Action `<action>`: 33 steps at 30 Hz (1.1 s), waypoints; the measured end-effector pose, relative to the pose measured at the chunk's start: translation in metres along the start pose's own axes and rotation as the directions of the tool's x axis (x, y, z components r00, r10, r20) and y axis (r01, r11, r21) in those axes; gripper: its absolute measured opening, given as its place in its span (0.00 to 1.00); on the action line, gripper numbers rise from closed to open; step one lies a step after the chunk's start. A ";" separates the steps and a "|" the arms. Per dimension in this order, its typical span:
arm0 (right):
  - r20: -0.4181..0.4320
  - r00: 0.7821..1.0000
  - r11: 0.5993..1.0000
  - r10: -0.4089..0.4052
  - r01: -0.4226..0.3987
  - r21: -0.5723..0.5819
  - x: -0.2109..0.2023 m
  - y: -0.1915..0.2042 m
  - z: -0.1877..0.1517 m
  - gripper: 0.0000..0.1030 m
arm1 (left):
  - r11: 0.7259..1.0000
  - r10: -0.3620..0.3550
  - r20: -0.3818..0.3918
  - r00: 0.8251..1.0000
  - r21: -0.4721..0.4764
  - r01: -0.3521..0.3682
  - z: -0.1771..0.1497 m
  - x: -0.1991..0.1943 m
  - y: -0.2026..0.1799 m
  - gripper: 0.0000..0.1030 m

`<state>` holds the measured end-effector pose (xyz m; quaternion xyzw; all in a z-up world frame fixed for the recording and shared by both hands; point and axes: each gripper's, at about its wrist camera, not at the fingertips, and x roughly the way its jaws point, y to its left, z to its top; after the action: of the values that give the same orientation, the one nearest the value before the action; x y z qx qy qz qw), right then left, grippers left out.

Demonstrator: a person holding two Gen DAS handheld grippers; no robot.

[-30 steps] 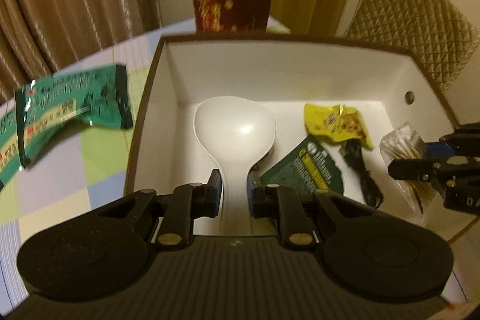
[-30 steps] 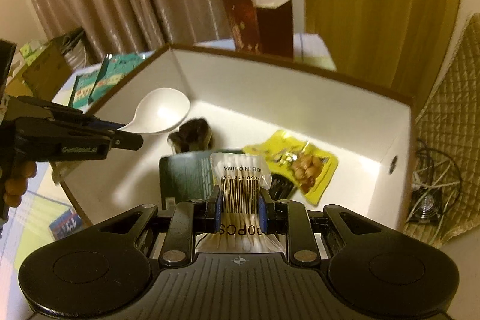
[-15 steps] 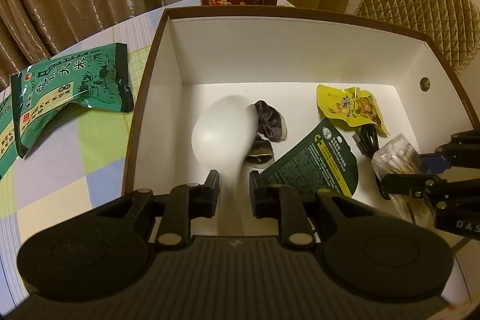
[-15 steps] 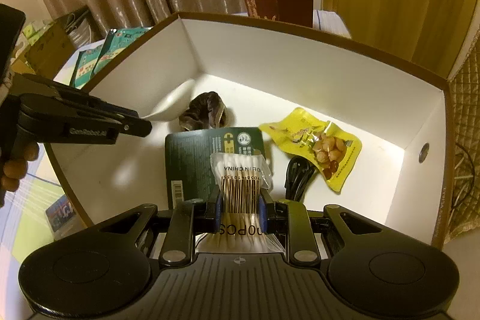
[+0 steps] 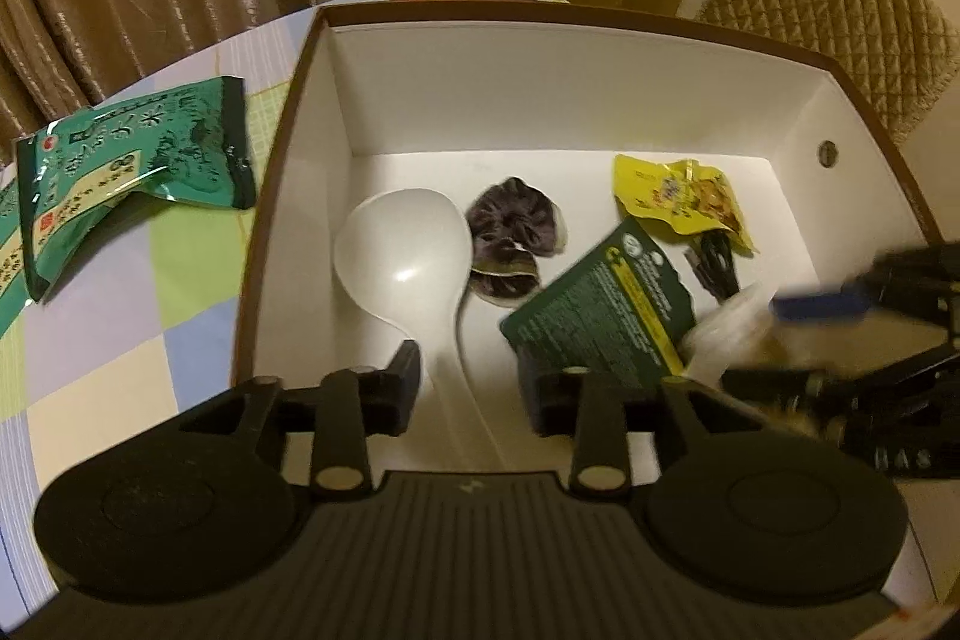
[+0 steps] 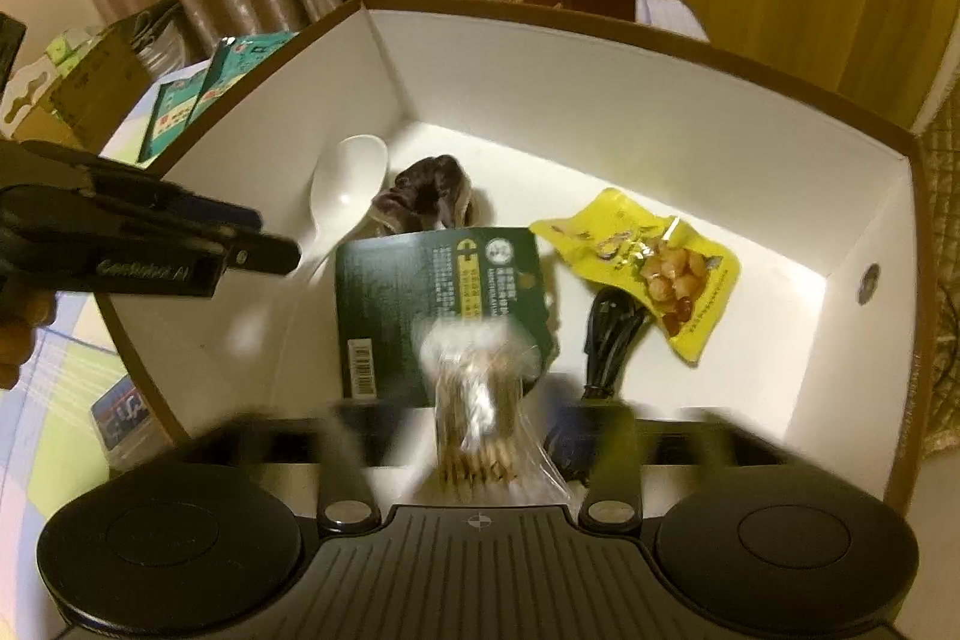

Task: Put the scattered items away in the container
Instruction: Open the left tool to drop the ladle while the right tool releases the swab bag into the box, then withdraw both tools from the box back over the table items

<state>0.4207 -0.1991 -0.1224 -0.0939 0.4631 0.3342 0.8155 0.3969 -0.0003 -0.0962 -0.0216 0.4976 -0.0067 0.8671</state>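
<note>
Where both tongs [image 5: 474, 388] [image 6: 480, 418] gape above the box [image 5: 570, 58], "Genrobot AI" lettering [image 6: 144, 270]

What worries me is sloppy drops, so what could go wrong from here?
The cotton swab pack sits loose between the right gripper's spread jaws, above the dark green packet; it may land propped on it, not flat. The white spoon's handle runs between the left gripper's open fingers, so pulling back carelessly could snag it.
</note>
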 end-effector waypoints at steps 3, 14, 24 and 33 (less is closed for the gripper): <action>0.014 1.000 1.000 -0.008 0.008 -0.003 -0.006 0.001 0.003 0.89 | 1.000 0.006 -0.001 1.000 0.023 -0.006 -0.002 -0.002 -0.005 0.44; -0.028 0.997 0.998 -0.065 0.066 0.018 -0.012 0.000 -0.008 0.98 | 0.998 -0.004 0.013 1.000 0.068 0.003 -0.007 -0.017 -0.021 0.73; 0.000 0.996 0.996 -0.084 0.084 0.043 -0.028 0.005 -0.011 0.98 | 0.997 0.002 0.026 1.000 0.073 -0.004 -0.013 -0.035 -0.025 0.78; 0.067 0.991 0.993 -0.114 0.113 0.027 -0.053 0.019 -0.014 0.98 | 0.998 0.017 0.046 0.999 0.062 -0.020 -0.024 -0.059 -0.025 0.82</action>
<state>0.3805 -0.2150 -0.0841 -0.0990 0.4327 0.2849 0.8496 0.3463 -0.0239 -0.0563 0.0098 0.4773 -0.0136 0.8786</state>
